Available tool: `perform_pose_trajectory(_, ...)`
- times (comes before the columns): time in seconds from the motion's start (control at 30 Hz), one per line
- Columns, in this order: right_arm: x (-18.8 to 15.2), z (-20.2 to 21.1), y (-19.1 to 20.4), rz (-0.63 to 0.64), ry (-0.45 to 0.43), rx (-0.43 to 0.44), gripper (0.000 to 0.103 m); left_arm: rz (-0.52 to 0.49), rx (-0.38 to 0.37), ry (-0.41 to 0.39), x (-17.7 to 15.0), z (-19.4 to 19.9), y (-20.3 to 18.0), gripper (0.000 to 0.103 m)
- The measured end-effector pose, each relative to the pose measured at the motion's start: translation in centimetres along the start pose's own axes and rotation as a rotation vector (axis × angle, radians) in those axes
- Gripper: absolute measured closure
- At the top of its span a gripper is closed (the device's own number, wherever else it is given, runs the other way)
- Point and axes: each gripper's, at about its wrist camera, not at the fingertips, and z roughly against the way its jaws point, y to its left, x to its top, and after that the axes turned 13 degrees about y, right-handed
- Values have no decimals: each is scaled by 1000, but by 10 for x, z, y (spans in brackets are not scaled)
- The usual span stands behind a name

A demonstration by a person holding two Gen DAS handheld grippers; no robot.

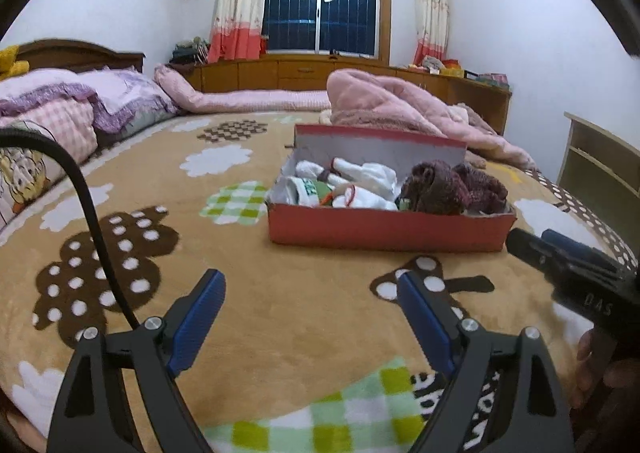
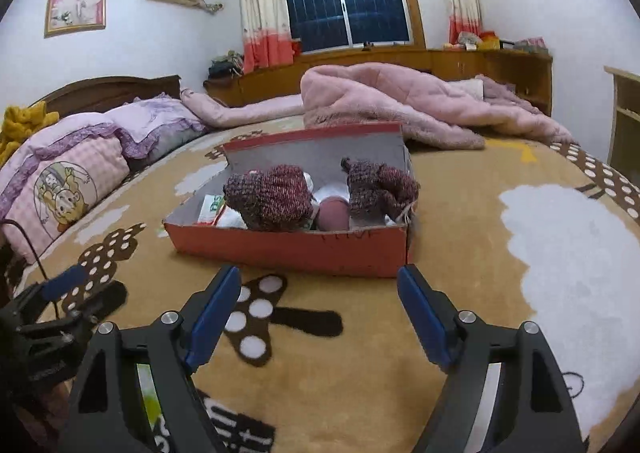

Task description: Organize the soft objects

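**Both claws released, box of soft items ahead on the bed**

Left claw (image 1: 310, 295): jaws spread wide, nothing between the blue pads, only blanket under them. Hovering low over the bed, pointing at the red cardboard box (image 1: 390, 231).

Right claw (image 2: 320, 293): jaws wide apart, empty. The box (image 2: 292, 251) sits just past its fingertips, near wall facing the claw. The right claw also shows at the right edge of the left wrist view (image 1: 576, 265), with part of the person's hand (image 1: 608, 377) under it. The left claw shows at the lower left of the right wrist view (image 2: 60, 293).

Box: open top, far flap standing upright, resting on the tan blanket (image 1: 280, 313) with the cloud and dotted-tree print. Inside:
- white garments (image 1: 360, 183) bunched in the left half, one with green print
- dark red knitted items (image 1: 456, 187) piled at the right end; from the right wrist view they read as two lumps, one centre (image 2: 270, 197) and one at the right wall (image 2: 380, 187)
- a pinkish rounded piece (image 2: 333, 215) between those two lumps

Behind the box: a pink fluffy coat (image 1: 400, 101) heaped on the bed, apart from the box. Pink and purple pillows (image 1: 72, 109) stacked at the headboard on the left. A black cable (image 1: 86, 197) arcs across the left of the left wrist view.
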Motion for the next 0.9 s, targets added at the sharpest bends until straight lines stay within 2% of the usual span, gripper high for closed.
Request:
perform_pose_trajectory(0.1, -1, -7, 4, 25, 1, -68, 21, -22, -6, 4, 11, -13, -6, 12)
perform_pose_trajectory(0.2, 2, -23, 4, 20, 35, -41, 21, -64, 26, -41, 22, -24, -13, 12)
perform_pose_trajectory(0.23, 2, -31, 5, 24, 42, -56, 21, -69, 35, -50, 22, -29, -12, 12)
perform_pose_trajectory(0.27, 1, -36, 4, 26, 54, -71, 21, -70, 43, -42, 21, -35, -12, 12)
perform_pose_trajectory(0.3, 2, -47, 3, 17, 101, -83, 21, -65, 47, -29, 20, -41, -11, 12)
perform_pose_trajectory(0.37, 3, -58, -5, -30, 151, -94, 21, -45, 62, 49, 18, -58, -9, 12)
perform_pose_trajectory(0.4, 3, -56, -10, -55, 140, -86, 21, -40, 65, 60, 18, -60, -9, 12)
perform_pose_trajectory(0.53, -2, -45, -20, -111, 82, -57, 21, -51, 20, 16, 14, -54, -8, 9)
perform_pose_trajectory(0.63, -3, -41, -12, -65, 57, -46, 21, -57, 13, 22, 14, -56, -8, 9)
perform_pose_trajectory(0.9, -2, -37, 10, 31, 26, -106, 21, -89, 18, 39, 12, -58, -16, 9)
